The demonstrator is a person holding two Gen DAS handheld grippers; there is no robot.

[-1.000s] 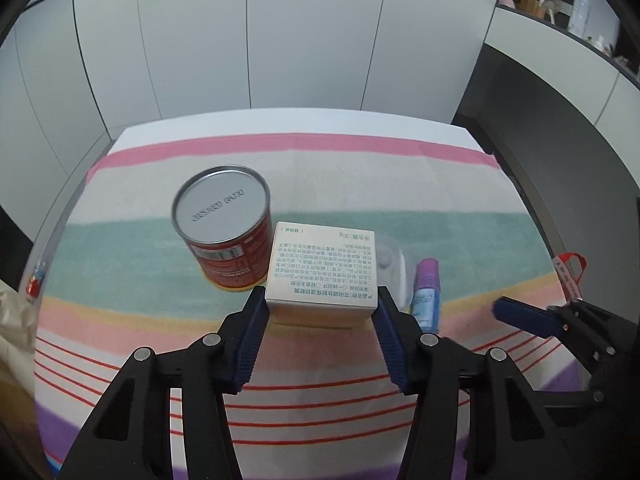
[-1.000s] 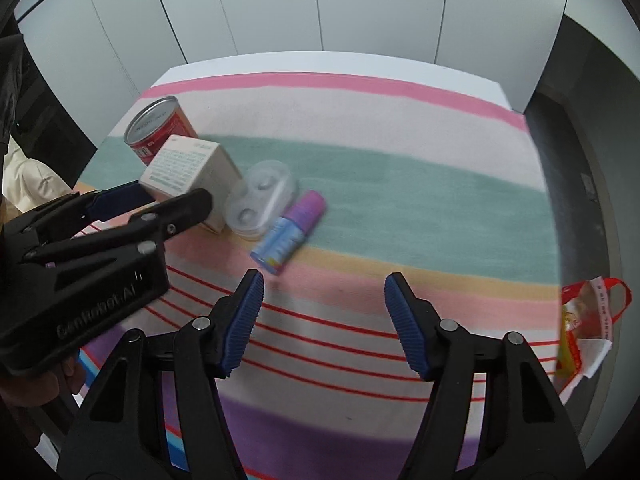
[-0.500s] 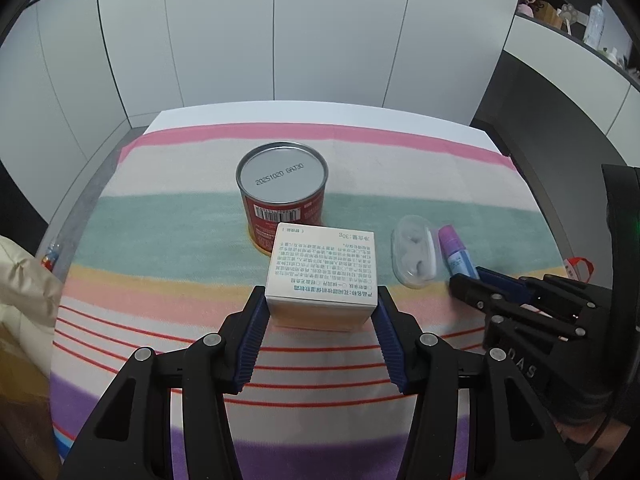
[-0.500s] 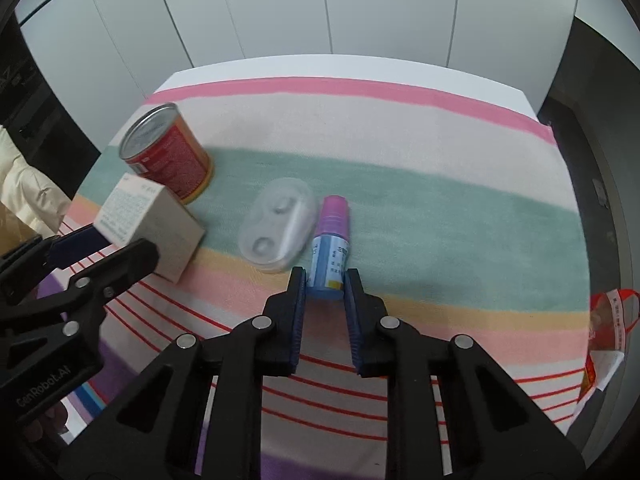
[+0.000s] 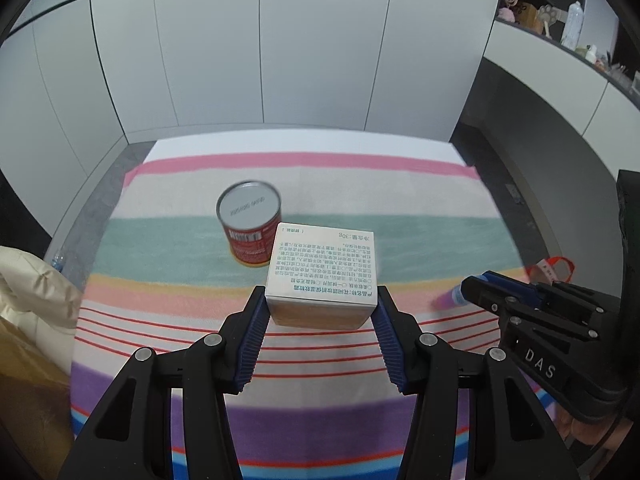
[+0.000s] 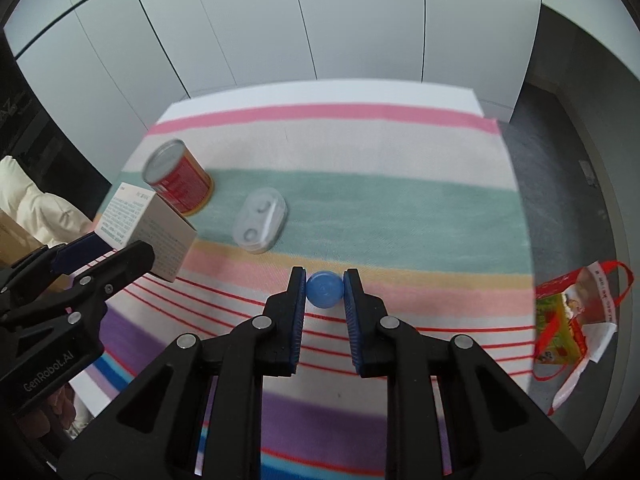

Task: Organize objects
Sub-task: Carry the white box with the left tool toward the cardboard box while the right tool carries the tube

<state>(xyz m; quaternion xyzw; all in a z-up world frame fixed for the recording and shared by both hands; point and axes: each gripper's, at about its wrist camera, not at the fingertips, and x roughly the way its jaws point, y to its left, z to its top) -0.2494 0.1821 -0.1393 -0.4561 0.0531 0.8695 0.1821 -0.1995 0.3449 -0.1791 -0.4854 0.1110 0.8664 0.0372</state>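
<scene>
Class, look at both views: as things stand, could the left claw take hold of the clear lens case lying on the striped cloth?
Probably not yet. The left claw is shut on the white box, so it has no free grip. The lens case itself lies uncovered on the cloth, beside the red can.

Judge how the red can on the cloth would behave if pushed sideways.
The can stands upright on a flat base, so it would probably slide on the striped cloth rather than roll. It looks stiff metal, unlikely to dent. If tipped, its round body would likely roll.

Home room, white cabinets (image 5: pixel 320 40), cluttered shelf (image 5: pixel 568 20)
</scene>
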